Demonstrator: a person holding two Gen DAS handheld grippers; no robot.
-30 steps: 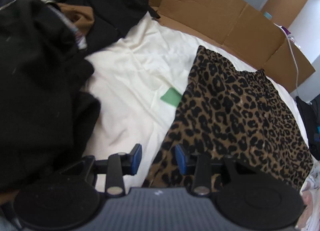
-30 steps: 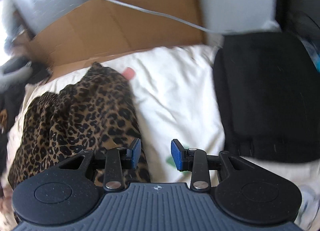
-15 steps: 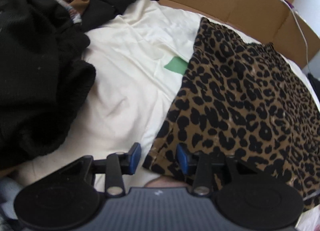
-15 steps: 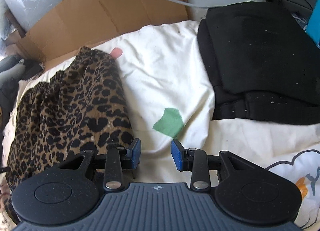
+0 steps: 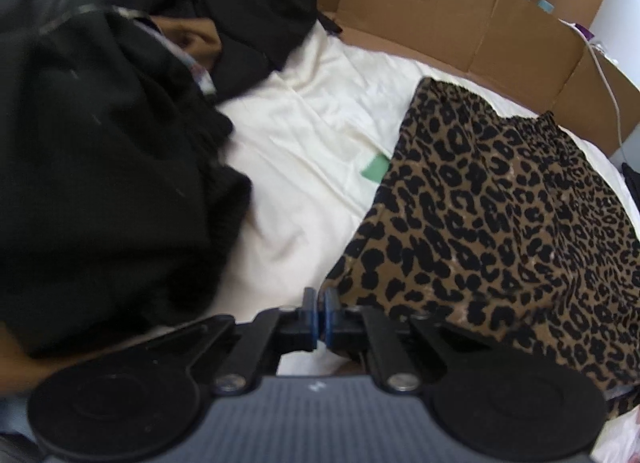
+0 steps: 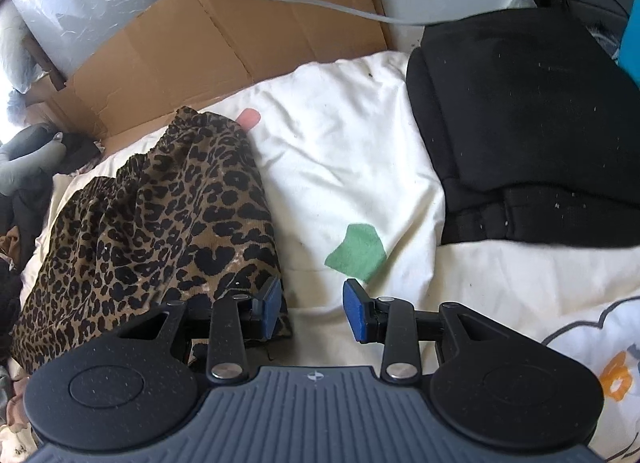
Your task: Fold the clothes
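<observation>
A: Skirt [image 5: 500,215] sits flat on the cream bed sheet [image 5: 304,167], btwn the black pile [image 5: 100,167] and the folded black stack [image 6: 528,123].

B: Tools?

A: Left gripper [image 5: 320,313] has just been closing; jaws now pinched at the near hem corner, prob on the fabric edge, tho the exact bite is hard to see. Right gripper [image 6: 312,309] is half-wide, empty, left pad over the other hem corner.

B: Risks?

A: Thin bite could slip once lifted. Right jaws may grab sheet w/ the hem, dragging bedding.

B: Orientation?

A: Long axis runs away from both cams; gathered waistband [image 6: 176,143] far, toward the cardboard [image 6: 224,39], hem near.
</observation>
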